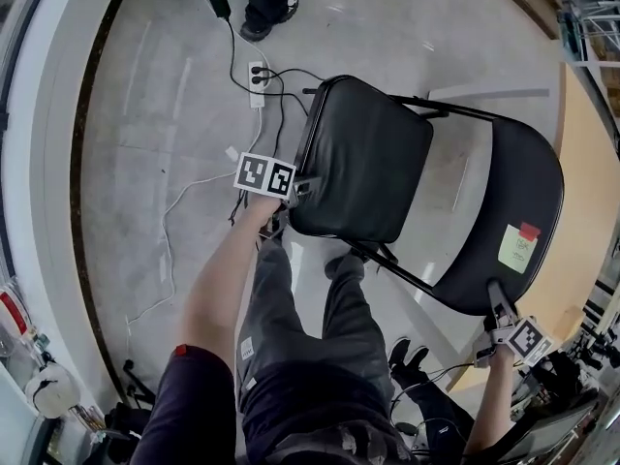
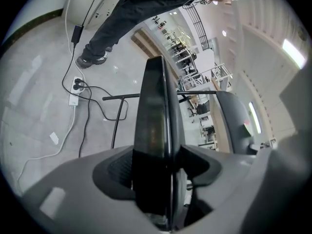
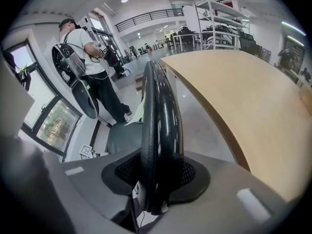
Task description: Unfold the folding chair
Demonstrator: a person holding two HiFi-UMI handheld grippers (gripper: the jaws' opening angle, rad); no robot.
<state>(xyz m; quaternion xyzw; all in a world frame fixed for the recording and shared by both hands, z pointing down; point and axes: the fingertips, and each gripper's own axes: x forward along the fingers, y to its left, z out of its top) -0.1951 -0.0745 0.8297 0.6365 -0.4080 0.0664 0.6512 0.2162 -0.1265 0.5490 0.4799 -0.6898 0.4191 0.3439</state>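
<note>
The folding chair (image 1: pixel 387 192) is standing on the grey floor (image 1: pixel 145 114) right in front of the person's legs, beside a wooden table (image 1: pixel 586 192), and it is looking partway open, with the black seat (image 1: pixel 358 153) swung out from the backrest (image 1: pixel 513 182). The left gripper (image 1: pixel 300 190) is clamping the padded edge of the seat, its jaws standing fairly wide because the cushion and pan are filling the gap between the pads. The right gripper (image 1: pixel 496 298) is gripping the rim of the backrest with its jaws drawn in closer, pads on either face. The step in hand is probably pressing the seat down to its stop while the backrest is being held steady. To do that well, the left gripper should be pushing down and slightly away from the backrest, following the seat's arc rather than forcing it straight, since the rounded padding could be slipping out of the jaws. The right gripper should be bracing only, not twisting. The smooth floor may be letting the legs slide, and the cables (image 1: pixel 242 61) lying near the far side are worth avoiding.
</note>
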